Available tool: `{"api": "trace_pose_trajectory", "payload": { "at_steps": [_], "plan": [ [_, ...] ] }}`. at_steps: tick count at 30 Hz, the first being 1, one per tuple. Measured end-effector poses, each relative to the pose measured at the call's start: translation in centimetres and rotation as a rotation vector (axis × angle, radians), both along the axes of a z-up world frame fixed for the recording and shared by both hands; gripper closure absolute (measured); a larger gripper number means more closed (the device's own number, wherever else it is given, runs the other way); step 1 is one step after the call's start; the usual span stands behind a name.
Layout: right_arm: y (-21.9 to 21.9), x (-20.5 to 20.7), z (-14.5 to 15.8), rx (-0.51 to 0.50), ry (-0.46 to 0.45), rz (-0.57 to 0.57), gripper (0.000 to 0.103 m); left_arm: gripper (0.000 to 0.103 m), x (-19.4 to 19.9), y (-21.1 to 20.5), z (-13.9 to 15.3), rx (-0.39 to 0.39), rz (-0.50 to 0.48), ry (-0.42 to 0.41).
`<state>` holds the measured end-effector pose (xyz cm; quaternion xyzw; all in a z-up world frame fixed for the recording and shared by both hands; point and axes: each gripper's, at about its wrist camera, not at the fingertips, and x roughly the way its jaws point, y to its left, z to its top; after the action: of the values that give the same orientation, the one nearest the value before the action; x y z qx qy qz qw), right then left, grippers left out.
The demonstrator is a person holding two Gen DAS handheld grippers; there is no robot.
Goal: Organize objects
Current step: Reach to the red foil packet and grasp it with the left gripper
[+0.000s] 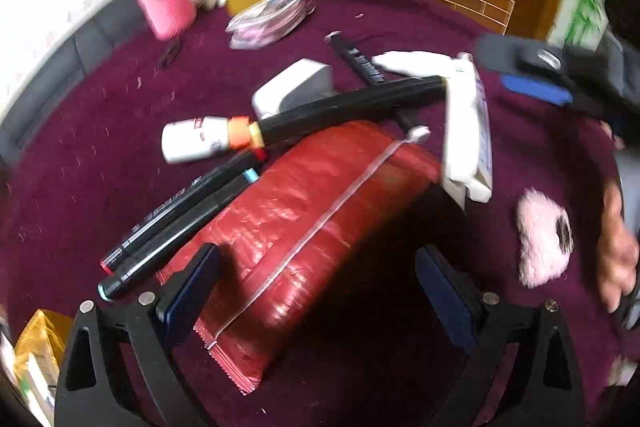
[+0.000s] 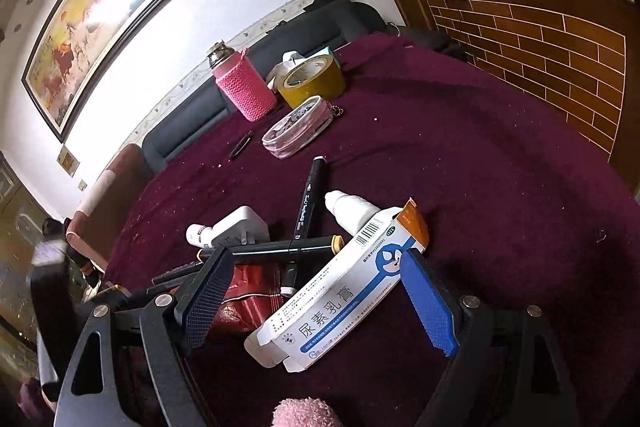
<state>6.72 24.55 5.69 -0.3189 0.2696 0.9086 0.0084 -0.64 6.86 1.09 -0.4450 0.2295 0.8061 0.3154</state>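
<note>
A pile lies on the maroon tablecloth (image 1: 100, 163): a red packet (image 1: 304, 211), black markers (image 1: 180, 215), a small white bottle (image 1: 194, 141), a white charger (image 1: 294, 87) and a white-and-blue medicine box (image 1: 470, 131). My left gripper (image 1: 316, 287) is open, its fingers either side of the red packet's near end. My right gripper (image 2: 320, 303) is open and straddles the medicine box (image 2: 340, 291); it also shows at the right of the left wrist view (image 1: 532, 75). The red packet (image 2: 252, 299) lies behind its left finger (image 2: 208, 299).
A pink sleeved bottle (image 2: 244, 87), a yellow tape roll (image 2: 312, 79) and a clear pouch (image 2: 298, 127) stand at the far side. A pink fluffy item (image 1: 542, 237) lies at the right. A wooden counter (image 2: 540, 39) and a dark sofa (image 2: 192, 115) border the table.
</note>
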Motion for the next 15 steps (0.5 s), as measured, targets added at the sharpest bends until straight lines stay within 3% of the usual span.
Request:
{"api": "trace_pose_trajectory", "payload": {
  "at_steps": [3,4,5,6,9,11,12,15],
  "plan": [
    [0.1,0.0,-0.3,-0.018,-0.013,0.006,0.014,0.023,1.9,-0.5,1.3,0.101,-0.086,-0.108],
    [0.0,-0.1,-0.4,-0.021,-0.016,0.008,0.014,0.037,2.4,-0.8,1.9,0.14,-0.113,-0.157],
    [0.0,-0.1,-0.5,-0.023,-0.017,0.01,0.014,0.042,2.7,-1.1,2.2,0.172,-0.133,-0.204],
    [0.0,-0.1,-0.5,-0.022,-0.019,0.008,0.014,0.042,2.8,-1.4,2.7,0.191,-0.139,-0.218],
    [0.1,-0.1,-0.5,-0.022,-0.024,0.001,0.014,0.041,3.0,-2.0,3.7,0.136,-0.084,-0.066],
    [0.1,-0.2,-0.7,-0.019,-0.033,-0.007,0.014,0.021,2.1,-2.4,4.0,0.103,-0.048,0.009],
    [0.2,-0.2,-0.8,-0.018,-0.039,-0.01,0.014,0.018,1.4,-2.5,3.8,0.079,-0.034,0.042],
    [0.5,-0.4,-1.1,-0.034,-0.054,-0.014,0.014,0.018,-1.4,-2.2,2.5,0.019,-0.026,0.026]
  ]
}}
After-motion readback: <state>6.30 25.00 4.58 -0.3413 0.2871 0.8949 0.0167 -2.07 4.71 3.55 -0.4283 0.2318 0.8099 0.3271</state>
